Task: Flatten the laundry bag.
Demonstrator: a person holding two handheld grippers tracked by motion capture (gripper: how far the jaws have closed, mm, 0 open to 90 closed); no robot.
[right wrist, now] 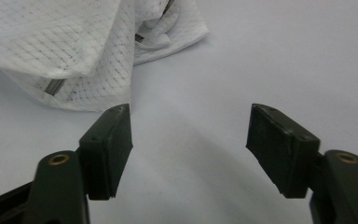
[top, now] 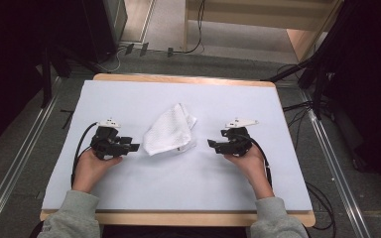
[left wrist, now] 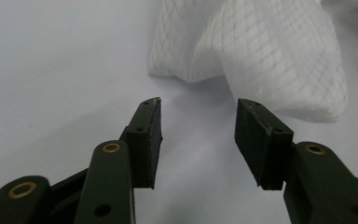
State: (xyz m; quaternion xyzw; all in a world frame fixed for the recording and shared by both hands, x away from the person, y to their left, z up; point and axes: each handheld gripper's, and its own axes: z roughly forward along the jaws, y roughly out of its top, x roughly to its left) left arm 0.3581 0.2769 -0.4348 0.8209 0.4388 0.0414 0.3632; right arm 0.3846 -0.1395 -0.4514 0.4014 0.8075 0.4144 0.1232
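White-covered tabletop [top: 188, 183] bearing a crumpled white cloth [top: 170, 130] at centre. Left tongs [top: 133, 147] and right tongs [top: 210, 143] flank it, each near the cloth, jaws apart and holding nothing.

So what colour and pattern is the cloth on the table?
White cloth with a fine diamond mesh weave, clearest in the left gripper view.

surface: wooden-edged table [top: 178, 78] covered by a pale blue-white sheet [top: 178, 178] | on it: one crumpled white mesh cloth [top: 169, 130] near the middle, bunched into folds, one end toward the far side | sheet: flat, wood rim showing at far and near edges
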